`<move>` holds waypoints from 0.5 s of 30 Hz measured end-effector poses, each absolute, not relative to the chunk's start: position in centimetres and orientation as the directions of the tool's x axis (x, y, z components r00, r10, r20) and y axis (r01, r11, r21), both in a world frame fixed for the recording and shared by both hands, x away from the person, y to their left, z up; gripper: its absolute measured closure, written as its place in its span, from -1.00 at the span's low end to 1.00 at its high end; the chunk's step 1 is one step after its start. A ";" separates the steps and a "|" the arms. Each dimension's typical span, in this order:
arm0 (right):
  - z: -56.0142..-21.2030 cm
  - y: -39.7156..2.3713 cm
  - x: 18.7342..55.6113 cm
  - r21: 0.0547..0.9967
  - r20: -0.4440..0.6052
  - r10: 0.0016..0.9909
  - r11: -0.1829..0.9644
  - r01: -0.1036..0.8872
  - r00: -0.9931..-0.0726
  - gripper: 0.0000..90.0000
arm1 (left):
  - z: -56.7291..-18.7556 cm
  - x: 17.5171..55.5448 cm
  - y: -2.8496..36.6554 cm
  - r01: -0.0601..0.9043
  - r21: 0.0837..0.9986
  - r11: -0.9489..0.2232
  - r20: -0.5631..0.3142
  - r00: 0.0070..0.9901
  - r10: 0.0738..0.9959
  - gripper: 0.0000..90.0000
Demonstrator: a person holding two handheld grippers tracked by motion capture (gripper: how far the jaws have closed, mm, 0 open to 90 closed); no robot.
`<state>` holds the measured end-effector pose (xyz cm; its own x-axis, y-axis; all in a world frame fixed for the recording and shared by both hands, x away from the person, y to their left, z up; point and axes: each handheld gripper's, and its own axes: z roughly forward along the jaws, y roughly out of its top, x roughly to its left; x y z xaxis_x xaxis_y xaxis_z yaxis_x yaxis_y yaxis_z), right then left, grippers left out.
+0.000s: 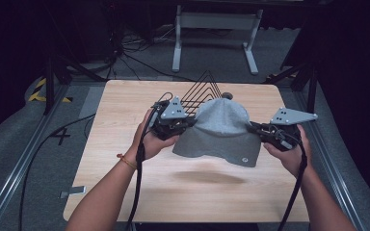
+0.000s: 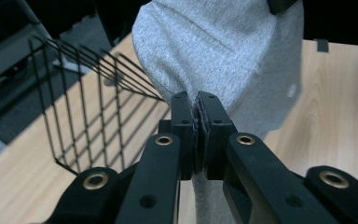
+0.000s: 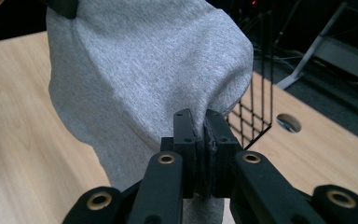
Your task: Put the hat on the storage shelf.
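A grey fabric cap point(image 1: 221, 132) hangs in the air above the wooden table point(image 1: 125, 192), stretched between both grippers. My left gripper point(image 1: 185, 124) is shut on the cap's left edge, and its jaws pinch the grey cloth point(image 2: 223, 60) in the left gripper view. My right gripper point(image 1: 254, 127) is shut on the cap's right edge; the right gripper view has the fabric point(image 3: 144, 70) squeezed between its pads. The cap's brim, with a small round logo point(image 1: 244, 160), points toward the person. Its shadow lies on the table below.
A black wire rack point(image 1: 200, 91) stands on the table just behind the cap, and it appears as wire rack point(image 2: 88, 107) in the left gripper view. A small round hole point(image 3: 288, 122) sits in the tabletop. Metal frame legs and cables lie on the floor beyond the table.
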<state>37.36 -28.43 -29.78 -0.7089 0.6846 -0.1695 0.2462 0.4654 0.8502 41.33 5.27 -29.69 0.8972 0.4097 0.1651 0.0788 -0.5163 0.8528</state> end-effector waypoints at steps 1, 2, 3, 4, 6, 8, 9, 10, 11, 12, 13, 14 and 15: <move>-29.4 -28.5 37.5 0.855 -0.168 0.688 0.458 0.244 -0.706 0.89 | -29.7 41.3 5.3 0.079 0.853 -0.516 0.165 0.897 0.410 0.92; -29.4 -28.5 37.5 0.855 -0.168 0.688 0.458 0.244 -0.706 0.89 | -29.3 41.5 5.2 0.074 0.857 -0.509 0.167 0.896 0.412 0.92; -29.0 -28.5 37.7 0.858 -0.169 0.690 0.455 0.240 -0.704 0.89 | -28.7 41.7 5.1 0.069 0.860 -0.505 0.171 0.895 0.412 0.92; -28.5 -28.6 37.9 0.861 -0.175 0.693 0.452 0.232 -0.700 0.89 | -28.3 41.7 5.0 0.065 0.863 -0.500 0.173 0.894 0.413 0.92; -27.8 -28.7 38.1 0.865 -0.176 0.696 0.447 0.228 -0.696 0.89 | -27.3 42.0 4.9 0.046 0.866 -0.499 0.191 0.890 0.414 0.92; -26.9 -28.8 38.3 0.872 -0.182 0.705 0.437 0.219 -0.685 0.89 | -26.5 42.2 4.8 0.040 0.873 -0.486 0.194 0.886 0.422 0.92; -26.4 -28.8 38.5 0.874 -0.184 0.705 0.436 0.214 -0.685 0.89 | -26.1 42.2 4.8 0.038 0.876 -0.481 0.197 0.882 0.428 0.92; -26.0 -28.8 38.7 0.874 -0.190 0.705 0.438 0.209 -0.683 0.89 | -25.8 42.2 4.8 0.033 0.879 -0.476 0.200 0.881 0.430 0.92; -25.6 -28.9 38.8 0.876 -0.187 0.707 0.434 0.210 -0.682 0.89 | -25.8 42.2 4.8 0.033 0.879 -0.476 0.200 0.881 0.430 0.92; -24.9 -28.8 39.0 0.878 -0.193 0.711 0.433 0.204 -0.676 0.89 | -25.0 42.5 4.8 0.025 0.885 -0.465 0.207 0.873 0.441 0.92; -24.5 -28.8 39.2 0.879 -0.201 0.712 0.435 0.198 -0.673 0.89 | -24.7 42.7 4.8 0.022 0.886 -0.462 0.212 0.869 0.447 0.92; -24.5 -28.8 39.2 0.879 -0.201 0.712 0.435 0.198 -0.673 0.89 | -24.7 42.7 4.8 0.022 0.886 -0.462 0.212 0.869 0.447 0.92; -24.1 -28.7 39.3 0.879 -0.206 0.713 0.436 0.194 -0.670 0.89 | -24.5 43.0 4.9 0.027 0.889 -0.457 0.207 0.867 0.453 0.92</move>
<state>39.34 -28.71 -24.05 -0.6699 0.7133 -0.2062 0.1941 0.4363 0.8786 42.95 4.86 -24.45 0.8669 0.4535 0.2071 0.0270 -0.4575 0.8888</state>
